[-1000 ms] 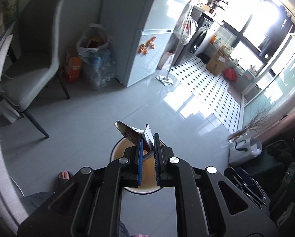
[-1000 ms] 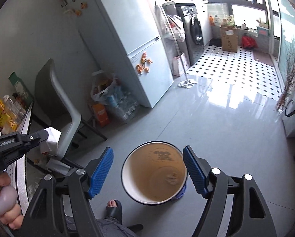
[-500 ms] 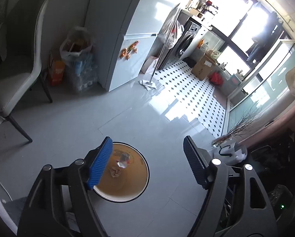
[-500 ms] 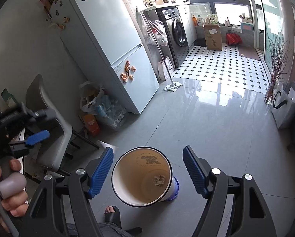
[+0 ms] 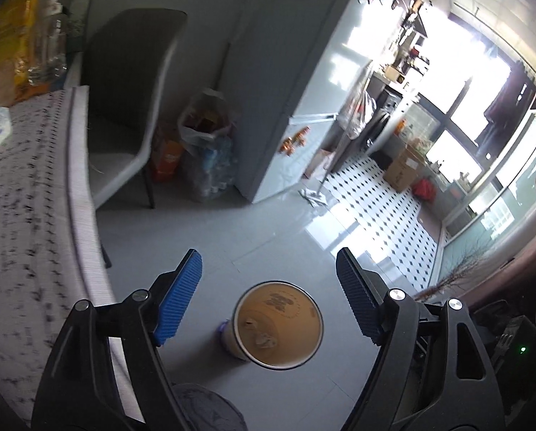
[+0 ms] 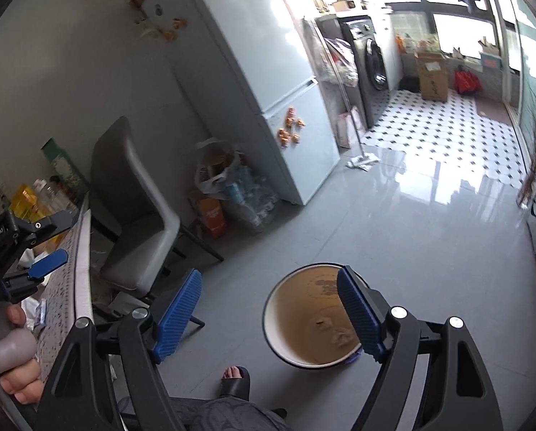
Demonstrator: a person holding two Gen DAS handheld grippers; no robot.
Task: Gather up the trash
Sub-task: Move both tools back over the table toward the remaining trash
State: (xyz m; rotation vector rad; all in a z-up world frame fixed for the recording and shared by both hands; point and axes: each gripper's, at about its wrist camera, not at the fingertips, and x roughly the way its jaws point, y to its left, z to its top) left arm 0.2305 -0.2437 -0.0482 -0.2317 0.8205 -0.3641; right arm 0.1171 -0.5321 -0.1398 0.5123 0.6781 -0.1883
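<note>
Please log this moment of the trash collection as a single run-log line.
left gripper: open, empty | right gripper: open, empty | trash bin: on floor, scraps inside | phase: between pickups

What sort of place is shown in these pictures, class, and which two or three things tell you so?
Most likely a home kitchen and dining area: a tall fridge with magnets on it, a washing machine at the far end, and a dining chair drawn up to a table.

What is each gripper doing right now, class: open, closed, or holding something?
Left gripper: open, holding nothing, above the trash bin.
Right gripper: open, holding nothing.
</note>
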